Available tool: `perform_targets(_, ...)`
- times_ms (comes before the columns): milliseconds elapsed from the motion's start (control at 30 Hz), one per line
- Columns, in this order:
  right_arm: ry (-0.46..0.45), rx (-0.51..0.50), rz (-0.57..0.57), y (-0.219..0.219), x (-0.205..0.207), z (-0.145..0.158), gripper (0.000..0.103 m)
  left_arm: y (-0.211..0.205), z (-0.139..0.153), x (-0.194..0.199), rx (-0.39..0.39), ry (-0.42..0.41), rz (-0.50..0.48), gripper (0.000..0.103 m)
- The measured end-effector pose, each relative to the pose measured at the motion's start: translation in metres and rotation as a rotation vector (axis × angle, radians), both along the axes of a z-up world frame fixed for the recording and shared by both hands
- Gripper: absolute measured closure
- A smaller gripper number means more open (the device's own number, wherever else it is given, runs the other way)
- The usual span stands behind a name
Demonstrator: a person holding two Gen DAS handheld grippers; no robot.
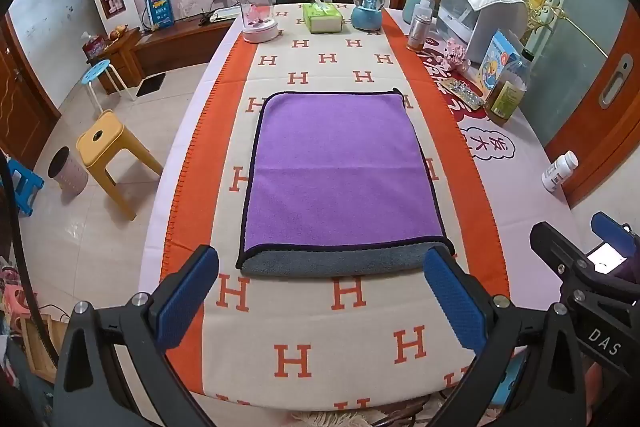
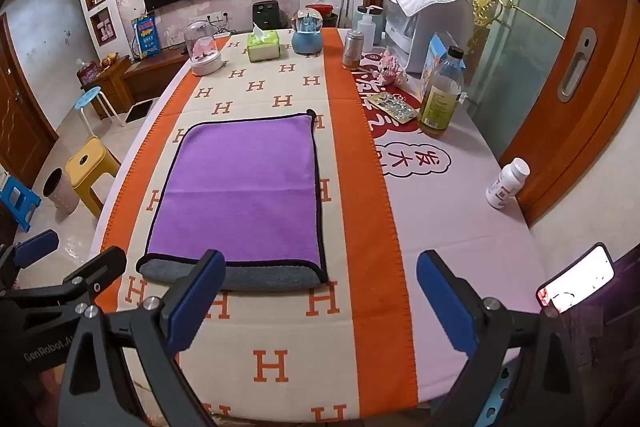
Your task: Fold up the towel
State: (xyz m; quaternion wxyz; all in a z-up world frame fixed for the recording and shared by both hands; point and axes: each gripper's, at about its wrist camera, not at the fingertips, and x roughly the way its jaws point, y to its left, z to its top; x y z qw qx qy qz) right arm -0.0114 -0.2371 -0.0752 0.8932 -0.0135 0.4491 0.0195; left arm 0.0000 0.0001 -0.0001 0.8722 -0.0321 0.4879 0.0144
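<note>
A purple towel (image 1: 336, 171) with black edging lies flat on the H-patterned orange and cream cloth (image 1: 344, 339), folded in half so its grey underside shows along the near edge. It also shows in the right wrist view (image 2: 244, 187). My left gripper (image 1: 320, 291) is open and empty, above the table just short of the towel's near edge. My right gripper (image 2: 316, 291) is open and empty, near the towel's near right corner. Each gripper shows at the edge of the other's view.
At the table's far end stand a glass dome (image 1: 259, 15), a green tissue box (image 1: 322, 17) and a blue snow globe (image 1: 368, 9). Along the right are an oil bottle (image 2: 442, 95), a white pill bottle (image 2: 507, 183), a white appliance (image 2: 424, 23) and a phone (image 2: 576, 281). Stools (image 1: 108, 151) stand on the floor at left.
</note>
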Motion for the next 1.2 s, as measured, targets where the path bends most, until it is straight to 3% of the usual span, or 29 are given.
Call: perform_targets(1200,0.005,0.003,0.008,0.0002,0.0007,0.0001,0.006,-0.0001,0.0018,0.0044,-0.002,-0.005,-0.008,0.001)
